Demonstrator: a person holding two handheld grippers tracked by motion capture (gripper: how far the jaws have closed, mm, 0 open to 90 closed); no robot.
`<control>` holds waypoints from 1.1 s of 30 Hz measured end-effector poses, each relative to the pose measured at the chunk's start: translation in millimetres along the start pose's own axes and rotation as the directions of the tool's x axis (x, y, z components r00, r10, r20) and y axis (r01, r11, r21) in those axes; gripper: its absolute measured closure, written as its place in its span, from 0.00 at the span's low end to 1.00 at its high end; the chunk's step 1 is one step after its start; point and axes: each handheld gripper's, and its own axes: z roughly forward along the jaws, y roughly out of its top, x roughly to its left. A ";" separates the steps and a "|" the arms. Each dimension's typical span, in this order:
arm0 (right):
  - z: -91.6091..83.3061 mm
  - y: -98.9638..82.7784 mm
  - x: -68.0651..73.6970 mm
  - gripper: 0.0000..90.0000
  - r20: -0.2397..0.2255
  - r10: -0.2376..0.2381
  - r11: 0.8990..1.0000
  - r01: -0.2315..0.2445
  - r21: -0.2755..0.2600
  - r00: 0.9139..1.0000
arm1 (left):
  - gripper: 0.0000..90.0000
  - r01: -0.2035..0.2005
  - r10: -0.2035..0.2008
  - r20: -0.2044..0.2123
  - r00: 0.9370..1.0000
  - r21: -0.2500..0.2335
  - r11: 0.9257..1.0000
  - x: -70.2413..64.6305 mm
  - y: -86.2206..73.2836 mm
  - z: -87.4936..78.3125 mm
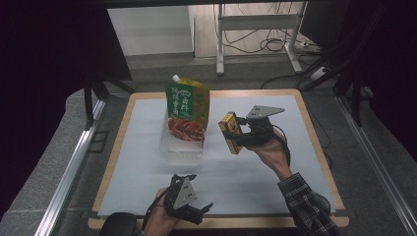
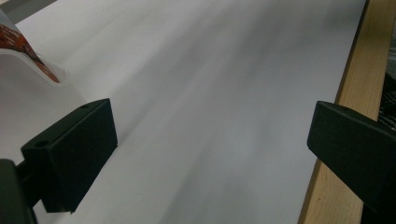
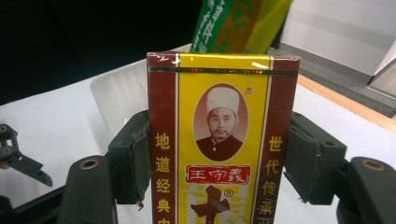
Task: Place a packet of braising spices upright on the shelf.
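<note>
A green and yellow spouted pouch [image 1: 187,110] stands upright in a clear plastic bin [image 1: 183,147] at the middle of the white mat. My right gripper [image 1: 235,133] hovers just right of the bin, shut on a yellow and maroon box [image 1: 230,132] with Chinese lettering. The box [image 3: 219,140] stands upright between both pads in the right gripper view, with the pouch [image 3: 233,23] and the bin [image 3: 116,93] behind it. My left gripper [image 1: 199,209] rests near the front edge of the table. Its jaws stand wide apart over bare mat, gripper [image 2: 210,140] open, with nothing between them.
The white mat [image 1: 147,147] covers a wooden table top [image 1: 322,162] with a raised light-wood border. A white stand's legs [image 1: 255,39] and cables lie on the floor beyond the far edge. A metal rail [image 1: 74,167] runs along the left.
</note>
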 end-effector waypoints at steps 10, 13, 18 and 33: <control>18.2 5.4 9.7 0.35 -0.027 -0.038 0.999 0.037 -0.025 0.999 | 0.02 0.001 -0.001 -0.002 1.000 0.001 1.000 0.3 0.0 -0.8; 23.3 6.4 12.1 0.35 -0.032 -0.045 0.999 0.044 -0.029 0.998 | 0.02 0.001 -0.001 -0.002 1.000 0.001 1.000 0.3 0.1 -0.8; 32.6 9.7 17.0 0.35 -0.049 -0.056 0.998 0.054 -0.042 0.997 | 0.02 0.001 -0.001 -0.002 1.000 -0.001 1.000 0.0 0.2 -0.9; 68.8 18.8 29.8 0.35 -0.105 -0.065 0.995 0.057 -0.077 0.992 | 0.02 0.001 -0.001 -0.004 1.000 -0.003 1.000 0.1 0.2 -1.8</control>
